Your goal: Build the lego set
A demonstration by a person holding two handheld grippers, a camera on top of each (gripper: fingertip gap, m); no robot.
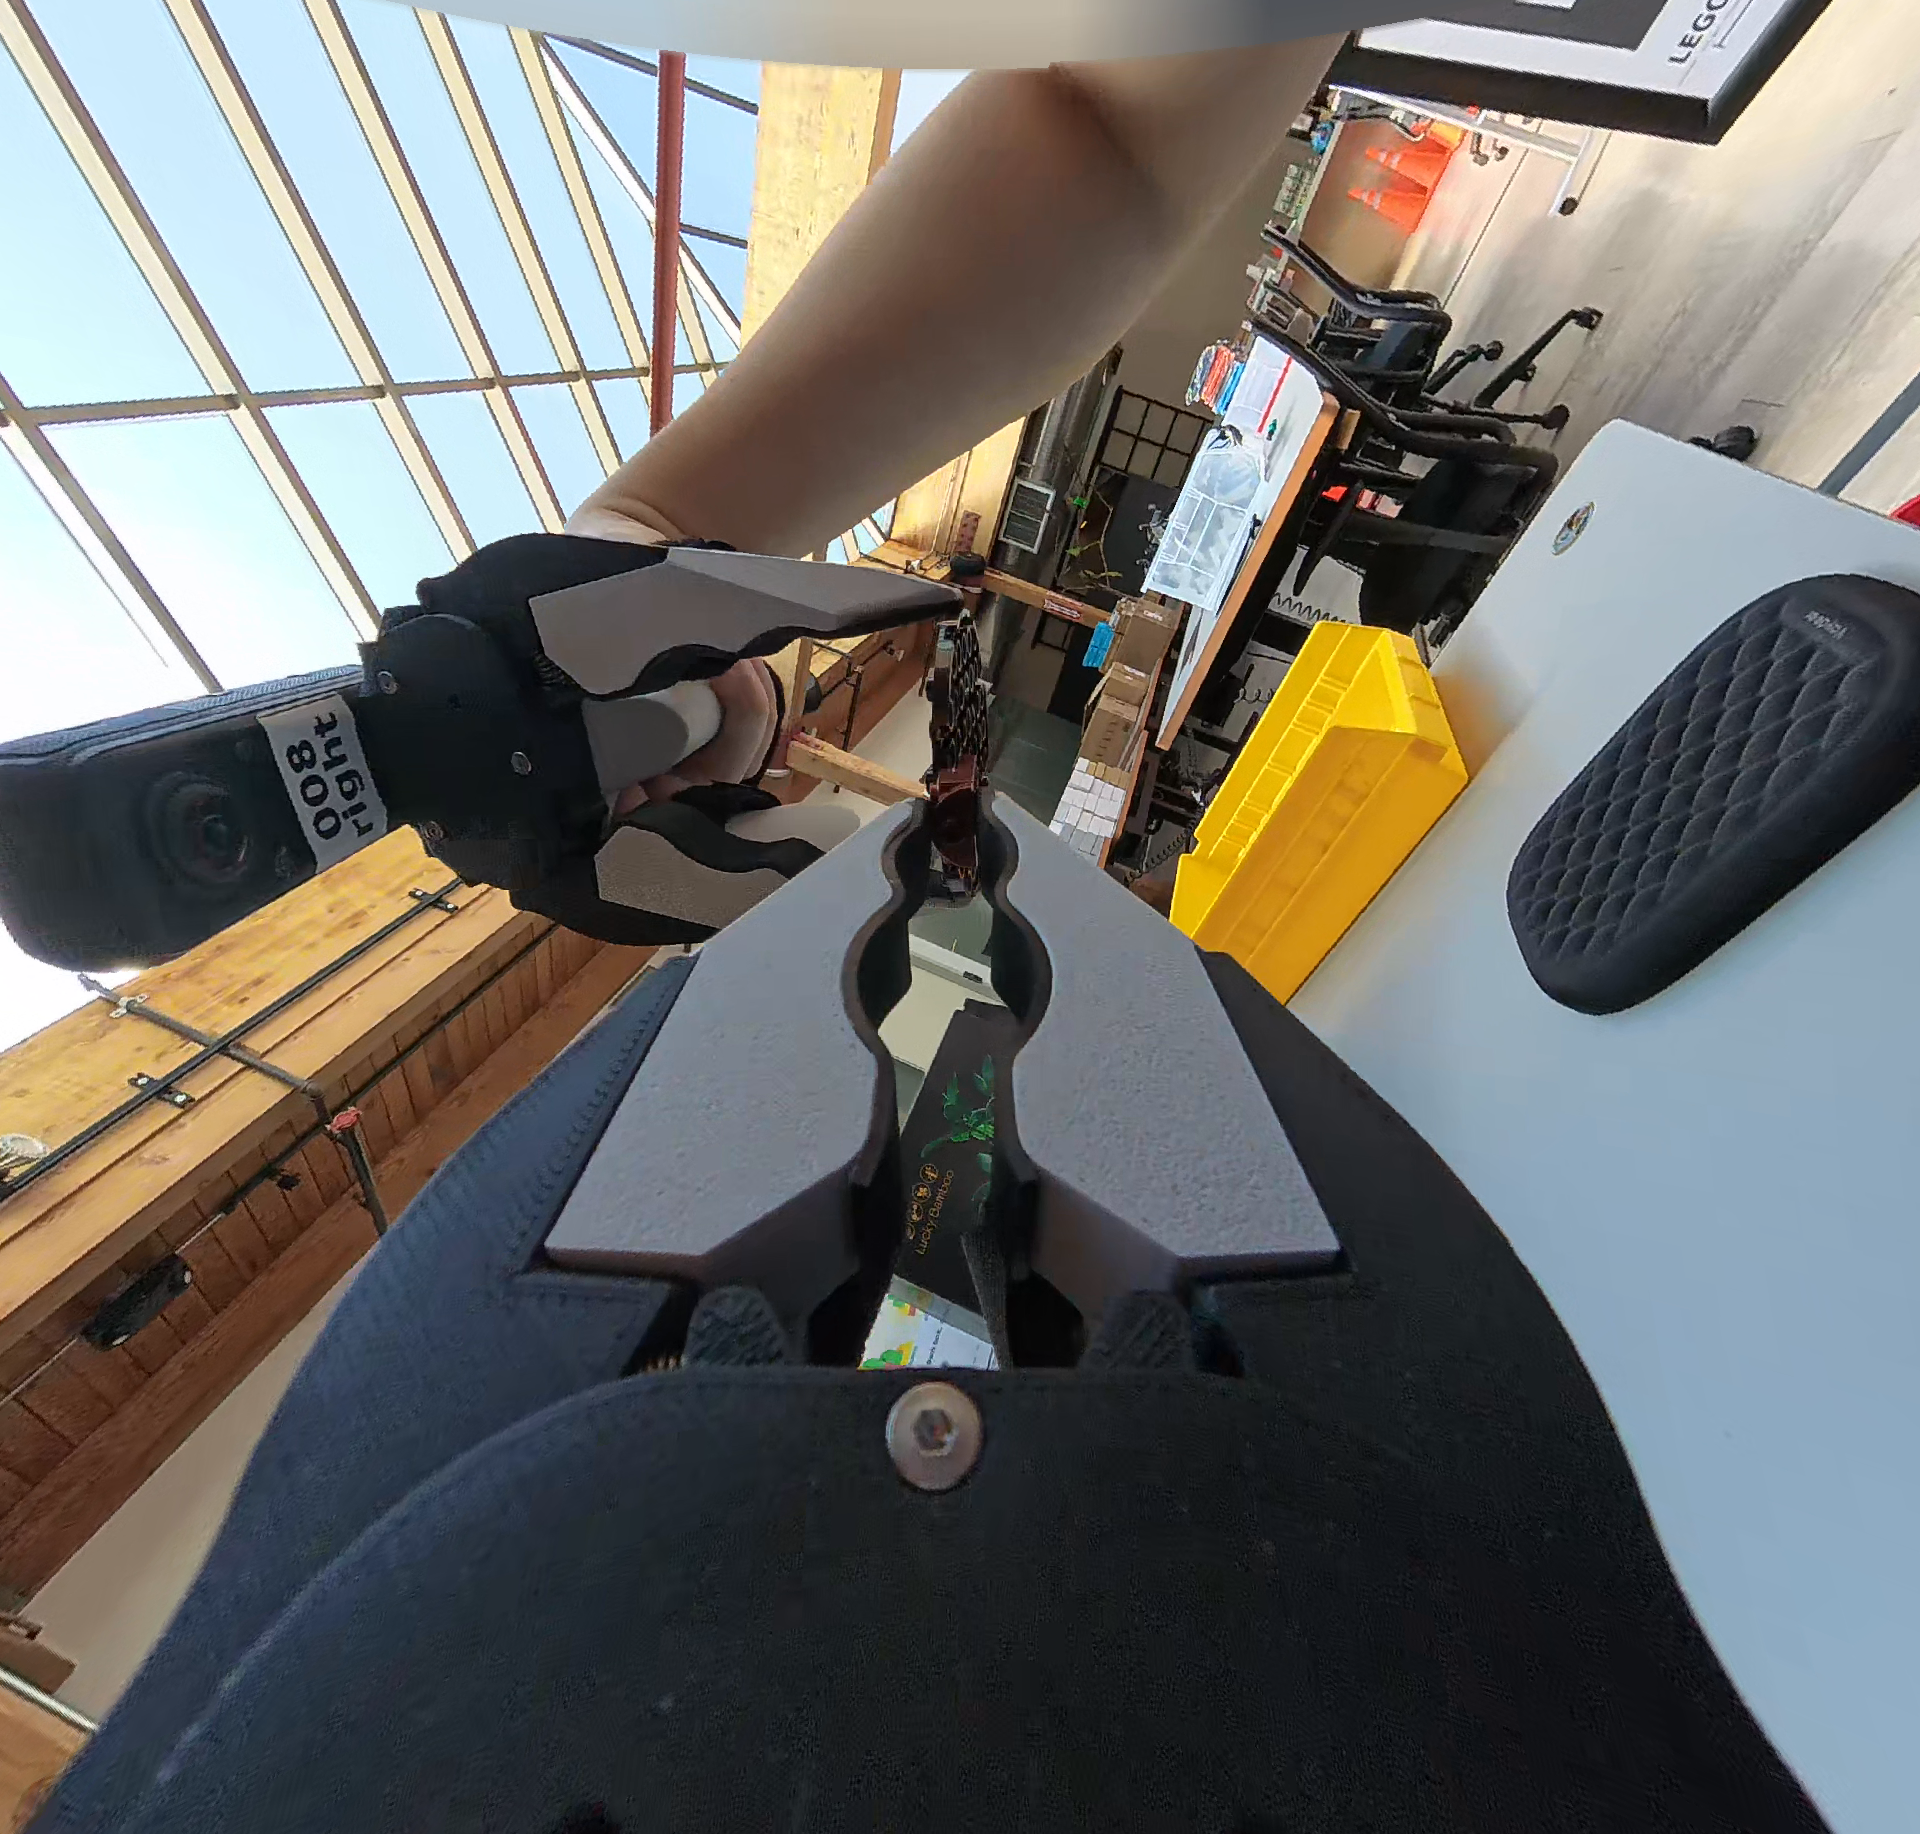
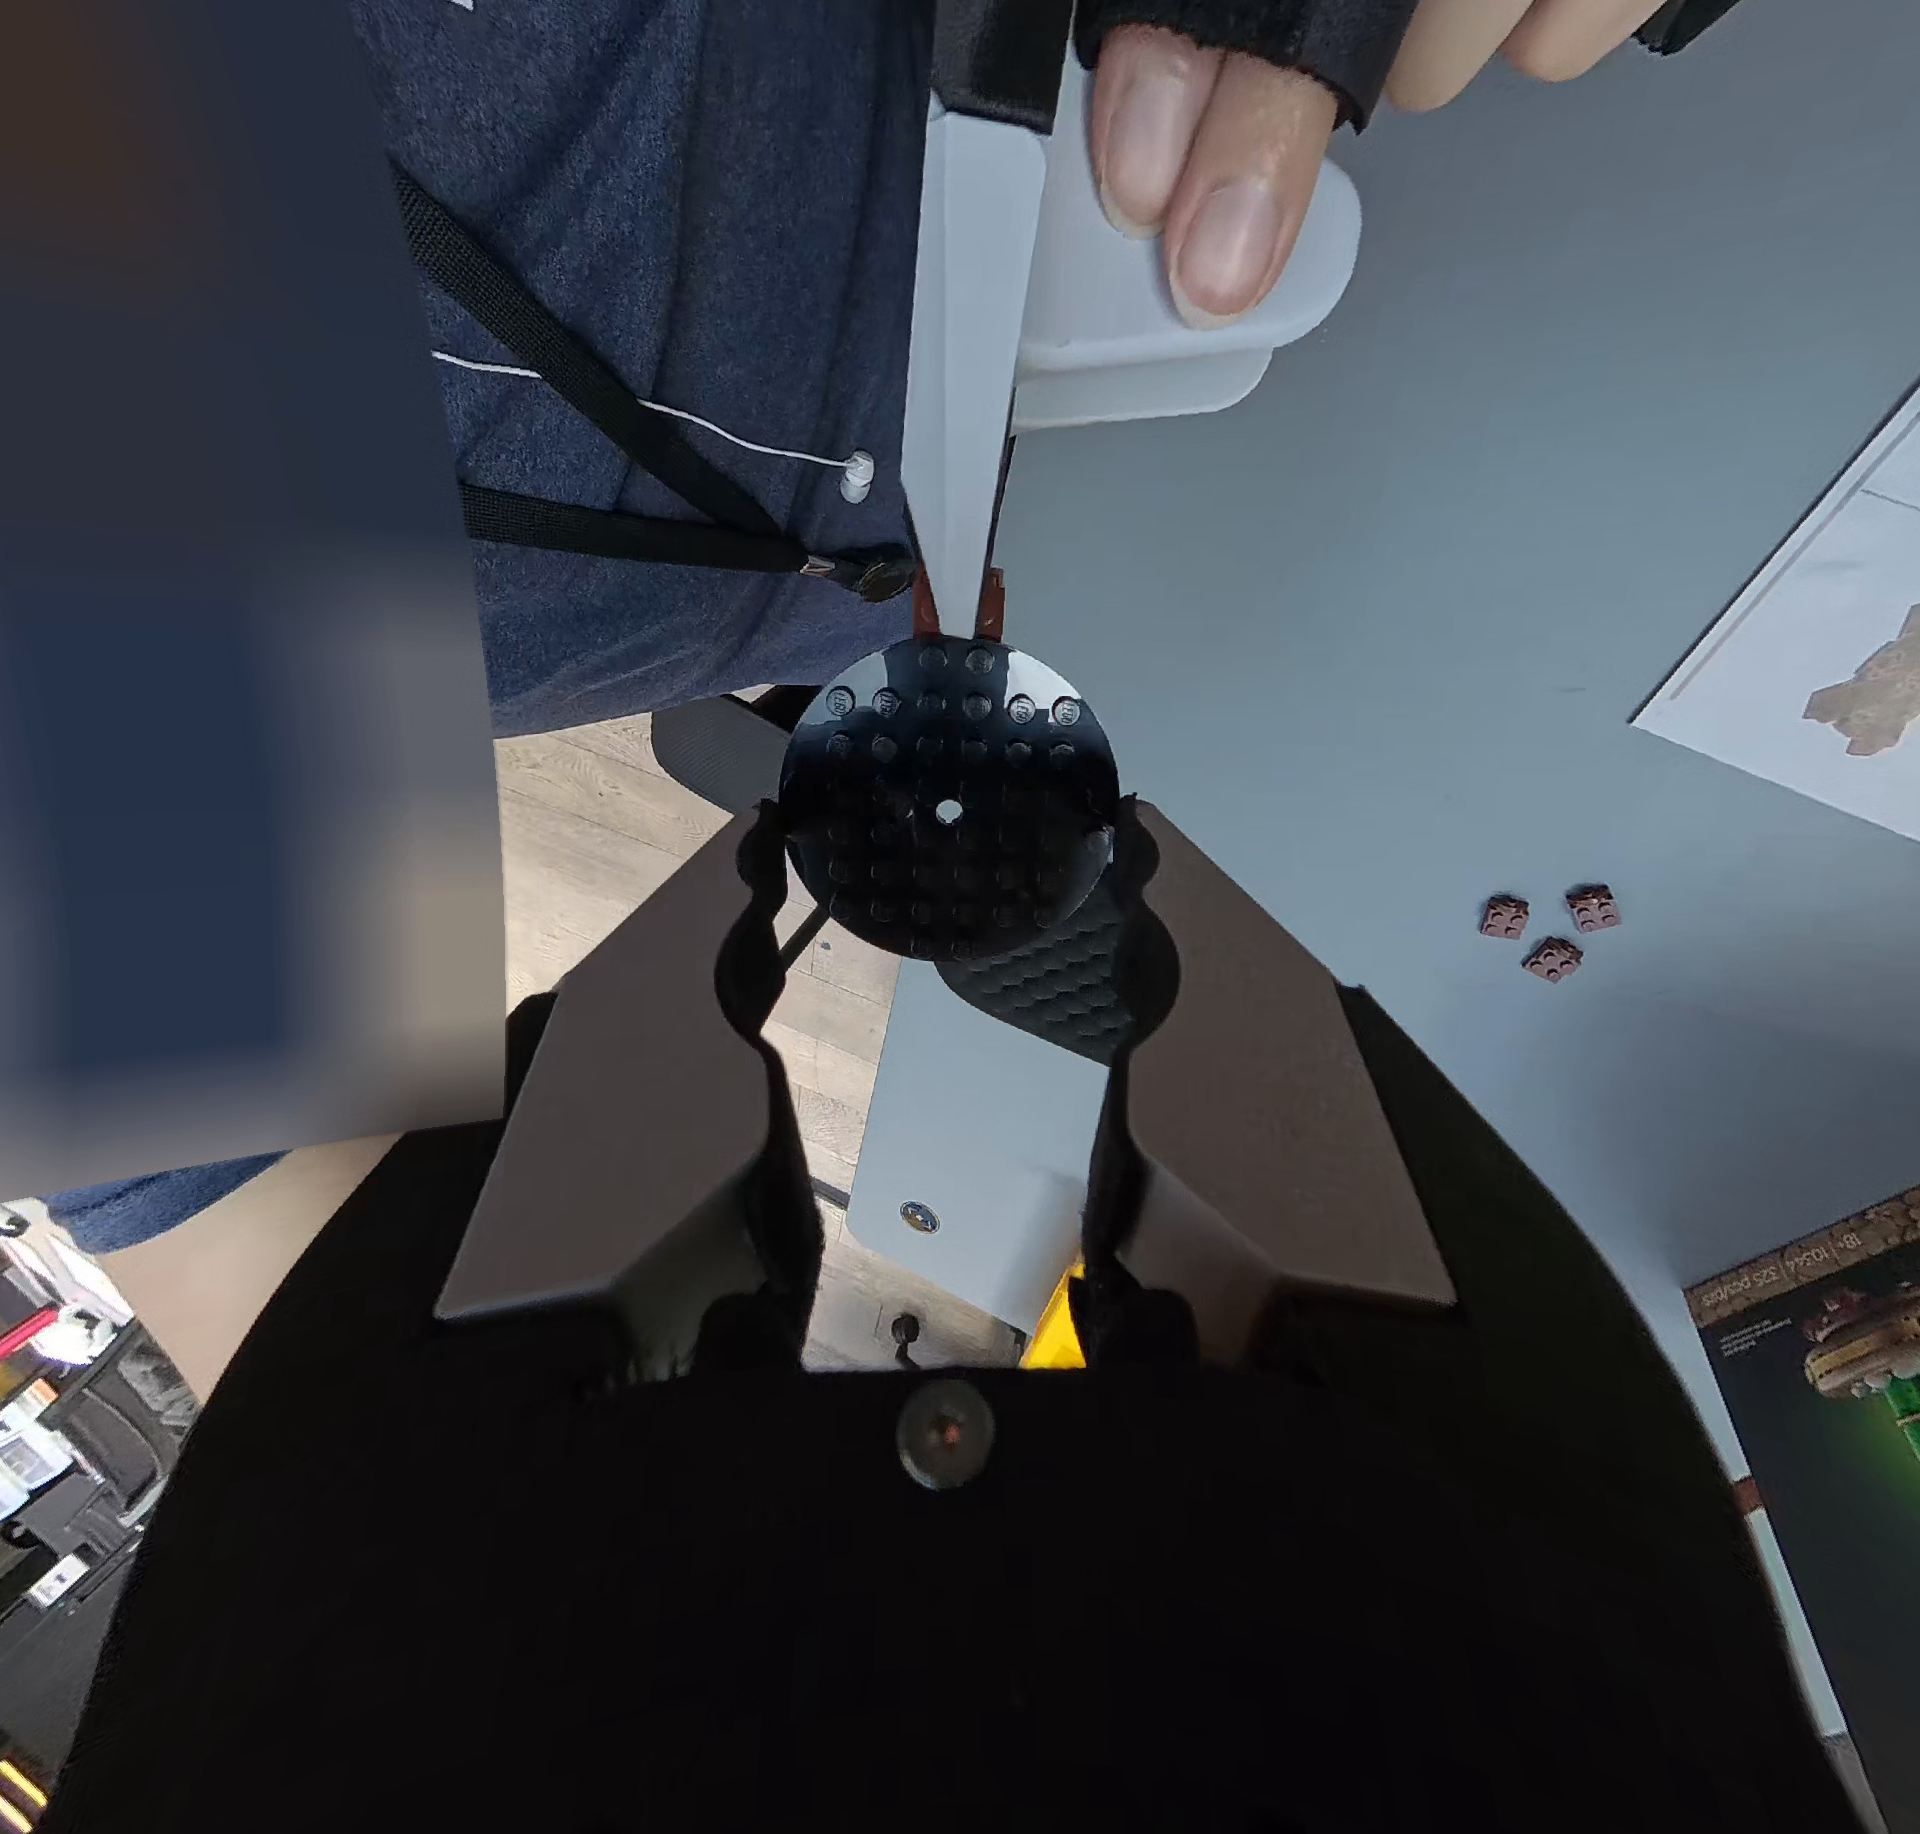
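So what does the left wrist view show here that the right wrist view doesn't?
Left wrist view only: a yellow bin and the skylight overhead. Right wrist view only: three small brown bricks lying loose on the table, plus the round plate's studded face. Both show the black round plate held between the two hand-held grippers, and the black quilted pad.

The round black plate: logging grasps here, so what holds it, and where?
The right gripper clamps the round black plate across its rim; the left gripper pinches the brown piece at its edge.
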